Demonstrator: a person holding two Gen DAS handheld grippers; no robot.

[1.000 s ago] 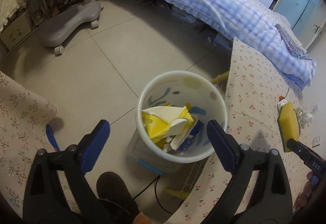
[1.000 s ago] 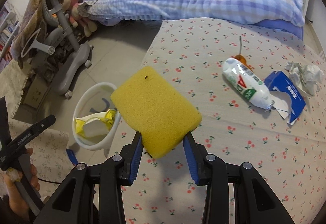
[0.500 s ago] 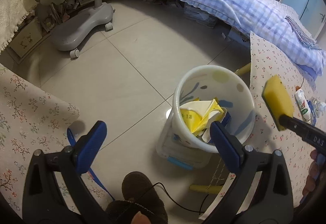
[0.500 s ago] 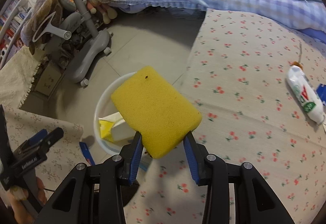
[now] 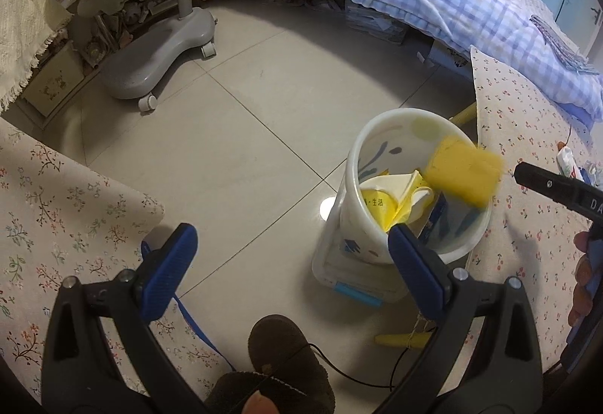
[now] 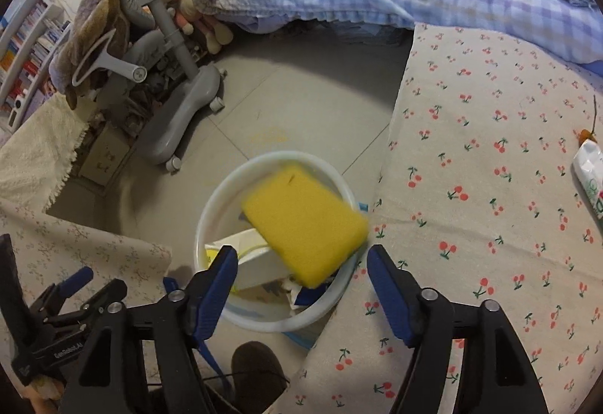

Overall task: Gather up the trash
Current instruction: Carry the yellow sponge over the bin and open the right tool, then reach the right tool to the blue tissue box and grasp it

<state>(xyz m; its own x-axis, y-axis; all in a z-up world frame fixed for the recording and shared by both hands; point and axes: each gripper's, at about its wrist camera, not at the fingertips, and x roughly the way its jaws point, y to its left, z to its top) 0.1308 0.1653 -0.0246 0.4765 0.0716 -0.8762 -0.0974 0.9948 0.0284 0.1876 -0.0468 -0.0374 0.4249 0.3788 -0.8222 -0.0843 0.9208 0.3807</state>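
Sponge (image 6: 303,223) hangs blurred above the bin (image 6: 211,214), free of the right claw (image 6: 301,265), whose jaws stand apart. Keep that claw centred over the bin's rim. Left claw (image 5: 288,259) is spread too, holding nothing.

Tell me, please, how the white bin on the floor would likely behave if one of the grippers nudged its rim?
The bin is tall for its base, so a nudge at the rim could probably tip it. It holds only paper packaging and the sponge dropping in, so it is likely light and might slide on the smooth tile floor.
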